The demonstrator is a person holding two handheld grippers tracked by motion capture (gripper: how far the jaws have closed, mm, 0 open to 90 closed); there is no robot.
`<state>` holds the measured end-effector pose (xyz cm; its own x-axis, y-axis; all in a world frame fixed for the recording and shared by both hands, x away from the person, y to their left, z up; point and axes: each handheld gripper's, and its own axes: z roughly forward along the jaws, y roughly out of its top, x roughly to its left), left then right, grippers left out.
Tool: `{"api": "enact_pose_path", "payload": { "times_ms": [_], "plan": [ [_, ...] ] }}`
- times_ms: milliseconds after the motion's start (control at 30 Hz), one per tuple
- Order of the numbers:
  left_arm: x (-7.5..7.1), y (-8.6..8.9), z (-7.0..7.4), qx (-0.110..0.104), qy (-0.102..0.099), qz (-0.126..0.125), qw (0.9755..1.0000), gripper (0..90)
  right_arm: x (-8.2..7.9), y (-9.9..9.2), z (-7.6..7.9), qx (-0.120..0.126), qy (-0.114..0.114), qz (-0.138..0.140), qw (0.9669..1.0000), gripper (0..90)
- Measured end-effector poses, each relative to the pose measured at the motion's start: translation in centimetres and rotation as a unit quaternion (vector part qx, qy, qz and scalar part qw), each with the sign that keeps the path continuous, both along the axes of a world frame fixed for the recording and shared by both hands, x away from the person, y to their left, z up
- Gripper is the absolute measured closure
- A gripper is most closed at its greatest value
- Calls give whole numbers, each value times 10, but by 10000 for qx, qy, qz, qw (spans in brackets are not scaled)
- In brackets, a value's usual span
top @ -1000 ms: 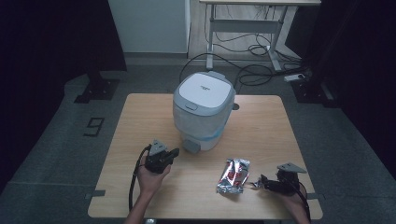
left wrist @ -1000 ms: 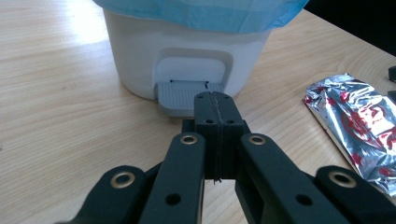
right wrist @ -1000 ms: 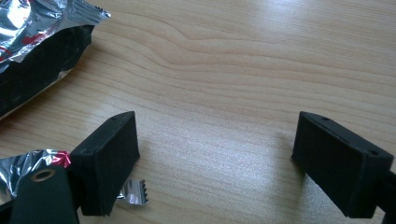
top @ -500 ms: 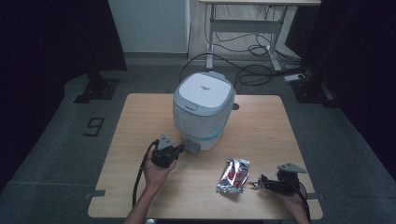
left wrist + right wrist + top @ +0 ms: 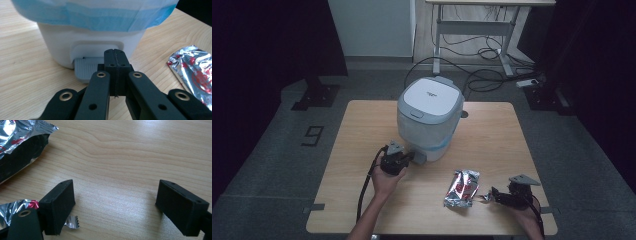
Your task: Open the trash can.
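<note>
Pedal (image 5: pixel 86 67) on the white bin (image 5: pixel 430 117) is what the work seems aimed at: a grey ribbed tab sticking out low from the bin's front, toward the person's side of the table (image 5: pixel 362 125).

Going L to R. Left gripper (image 5: pixel 411 158) is clenched w/ nothing between the jaws; in the left gripper view the two pads are pressed flat together, tip (image 5: pixel 115 61) just above and a bit right of the pedal, close to the recess it comes out of. Can't tell if the tip touches the pedal. So the pedal lies straight ahead of and slightly below the shut jaws. Its long axis runs across the bin's front; its free edge points toward the left hand. Left hand is by far the nearer one. My guess: a downward push w/ the shut tip is the coming move, to pop the lid.

Mid-table, right of the bin base: a silver and red foil packet (image 5: pixel 462 188), lying flat, long axis roughly near-to-far.

Far right, near the table edge: right gripper (image 5: pixel 488 196), jaws spread wide, gripping nothing, wood between the pads in its own view. A small torn foil scrap (image 5: pixel 72 223) sits by one jaw; touching or not, can't tell.
</note>
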<state>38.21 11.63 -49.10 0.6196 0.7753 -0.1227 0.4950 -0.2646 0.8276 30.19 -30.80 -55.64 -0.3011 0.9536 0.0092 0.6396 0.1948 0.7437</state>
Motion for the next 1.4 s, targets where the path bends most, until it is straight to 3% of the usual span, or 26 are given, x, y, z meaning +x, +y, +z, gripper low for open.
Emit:
{"api": "enact_pose_path", "payload": {
  "times_ms": [67, 267, 367, 533, 633, 800, 833, 1067, 1233, 1400],
  "plan": [
    [2, -3, -1, 108, -12, -19, 9999, 900, 0, 0, 0, 0, 0, -1, 10000, 148],
    [8, -10, -7, 137, 81, -57, 9999, 900, 0, 0, 0, -1, 1, -2, 10000, 149],
    [11, -18, -13, 355, 88, -132, 9992, 900, 0, 0, 0, -1, 0, -2, 10000, 149],
    [15, -23, -18, 357, 162, -92, 9992, 900, 0, 0, 0, -1, -1, -1, 10000, 149],
    [17, -27, -24, 578, 190, -44, 9981, 900, 0, 0, 0, 0, 0, -1, 10000, 149],
    [21, -26, -29, 576, 299, 50, 9979, 897, 0, 0, 0, -1, -1, -1, 10000, 149],
    [22, -25, -32, 496, 335, 51, 9982, 900, 0, 0, 0, 0, 1, -2, 10000, 149],
    [23, -25, -32, 506, 352, 100, 9981, 900, 0, 0, 0, -2, 0, -1, 10000, 149],
    [19, -29, -33, 739, 205, 145, 9969, 900, 0, 0, 0, -2, -2, 1, 10000, 150],
    [19, -31, -34, 769, 207, 178, 9967, 900, 0, 0, 0, -2, -2, 0, 10000, 150]
  ]
}}
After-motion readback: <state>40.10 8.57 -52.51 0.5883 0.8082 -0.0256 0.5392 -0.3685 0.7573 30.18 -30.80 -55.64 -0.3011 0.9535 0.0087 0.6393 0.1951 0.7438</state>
